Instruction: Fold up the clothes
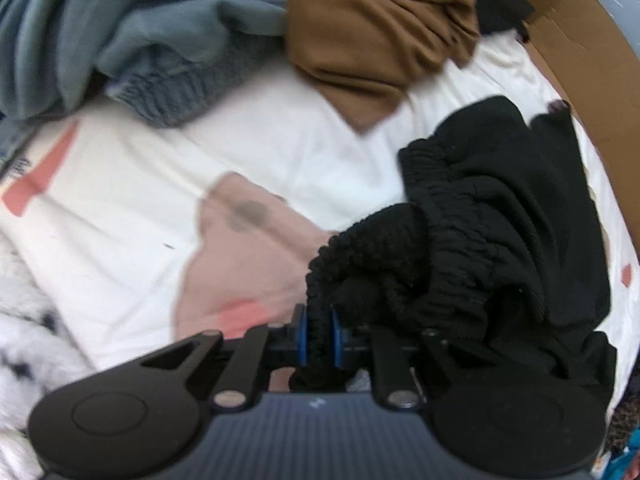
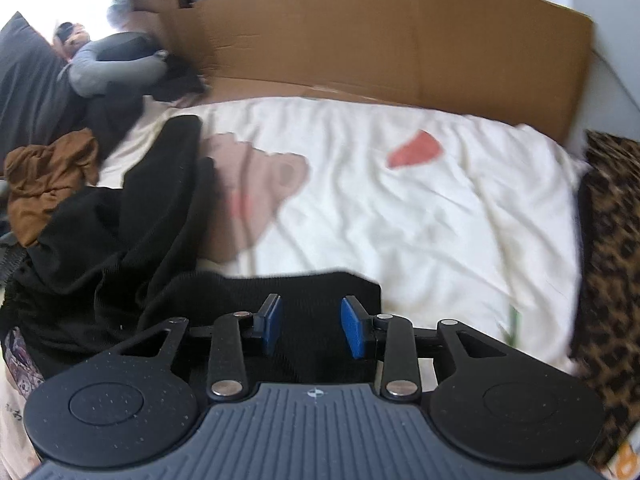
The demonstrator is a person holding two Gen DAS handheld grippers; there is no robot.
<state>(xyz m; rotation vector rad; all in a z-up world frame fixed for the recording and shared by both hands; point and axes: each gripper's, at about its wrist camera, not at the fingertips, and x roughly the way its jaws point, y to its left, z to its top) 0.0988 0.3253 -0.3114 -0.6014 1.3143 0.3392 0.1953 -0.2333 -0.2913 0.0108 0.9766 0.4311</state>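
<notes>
Left wrist view: grey-blue knit garment heaped at the bed's far left edge, brown garment beside it toward the far middle, cardboard along the far right edge. White sheet with pink and coral print covers the bed. Left hand-held gripper is clenched on the ribbed elastic waistband of the black garment; the band is pinched between the blue pads and bunches up just past them. The rest of the black cloth spreads to the right of the gripper and over the sheet toward the bed's right edge.

Right wrist view: same black garment piled at the left side of the bed, with a flat strip of it running under and just ahead of the right hand-held gripper. Brown garment lies further left, past the black pile. Right hand-held gripper is released: blue pads stand apart, nothing pressed between them, black cloth visible beneath the gap; contact with the pads cannot be told. Cardboard stands along the far edge. Leopard-print fabric lies at the right edge of the bed.
</notes>
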